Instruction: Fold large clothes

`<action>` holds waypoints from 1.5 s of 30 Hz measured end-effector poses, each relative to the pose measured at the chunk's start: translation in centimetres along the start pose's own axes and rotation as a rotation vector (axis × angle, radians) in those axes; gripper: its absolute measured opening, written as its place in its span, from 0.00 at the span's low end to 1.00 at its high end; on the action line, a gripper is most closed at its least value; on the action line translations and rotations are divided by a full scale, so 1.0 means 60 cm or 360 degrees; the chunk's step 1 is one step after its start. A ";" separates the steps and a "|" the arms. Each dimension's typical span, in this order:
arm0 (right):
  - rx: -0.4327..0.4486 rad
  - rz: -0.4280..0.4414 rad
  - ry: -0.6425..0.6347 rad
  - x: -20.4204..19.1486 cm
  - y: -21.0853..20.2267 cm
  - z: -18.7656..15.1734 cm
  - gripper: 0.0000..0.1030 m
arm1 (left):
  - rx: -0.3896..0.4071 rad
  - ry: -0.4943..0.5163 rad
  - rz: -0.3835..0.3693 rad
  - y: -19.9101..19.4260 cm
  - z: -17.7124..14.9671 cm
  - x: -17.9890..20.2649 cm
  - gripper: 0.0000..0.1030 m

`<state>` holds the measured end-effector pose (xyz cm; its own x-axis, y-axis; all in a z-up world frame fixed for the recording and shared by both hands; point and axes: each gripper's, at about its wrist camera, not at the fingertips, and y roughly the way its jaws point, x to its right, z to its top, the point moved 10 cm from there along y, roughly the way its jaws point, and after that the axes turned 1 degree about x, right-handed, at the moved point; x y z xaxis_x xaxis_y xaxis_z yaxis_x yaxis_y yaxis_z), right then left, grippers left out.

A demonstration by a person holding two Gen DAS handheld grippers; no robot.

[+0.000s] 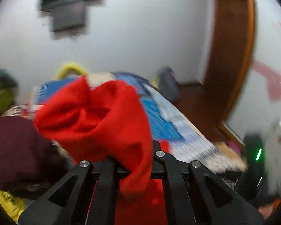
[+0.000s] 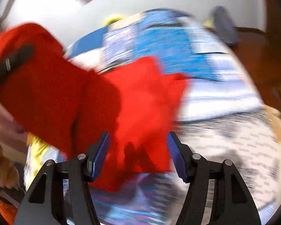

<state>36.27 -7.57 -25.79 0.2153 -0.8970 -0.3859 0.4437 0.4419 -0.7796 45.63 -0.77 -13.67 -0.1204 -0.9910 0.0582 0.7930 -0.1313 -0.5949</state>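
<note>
Folding looks barely begun: the left tongs are clamped on the bunched red garment, while the right tongs gape apart just before its unfolded end lying on the bed.

Red garment hides the left hand-held gripper fingertips; the bedspread is motion-blurred.

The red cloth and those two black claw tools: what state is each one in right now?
Red garment: bunched, partly lifted, its lower part lying on the bedspread.
Left hand-held gripper: shut on the red garment, cloth draped over its fingers.
Right hand-held gripper: open, blue pads apart, holding nothing, red garment just ahead.
Blue and white bedspread: spread flat under the garment.
Maroon cloth: heaped at the left.
</note>
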 end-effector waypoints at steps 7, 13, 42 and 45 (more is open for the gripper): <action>0.0032 -0.0217 0.0157 0.148 -0.062 -0.012 0.58 | -0.0588 0.0070 -0.0329 0.103 -0.178 0.107 0.05; 0.0065 -0.0233 0.0018 0.116 -0.080 -0.012 0.58 | -0.0607 0.0046 -0.0349 0.055 -0.205 0.094 0.44; -0.0247 -0.0219 -0.0262 0.049 0.072 -0.116 0.71 | -0.0615 0.0007 0.0152 0.026 -0.328 -0.123 0.92; -0.0241 -0.0277 -0.0309 0.055 0.056 -0.121 0.71 | -0.0626 0.0093 0.0238 0.015 -0.346 -0.132 0.92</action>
<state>32.14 -9.04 -33.28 0.3164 -0.9367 -0.1497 0.3570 0.2638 -0.8961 34.93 7.48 -31.30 -0.0637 -0.9938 -0.0907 0.5173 0.0448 -0.8546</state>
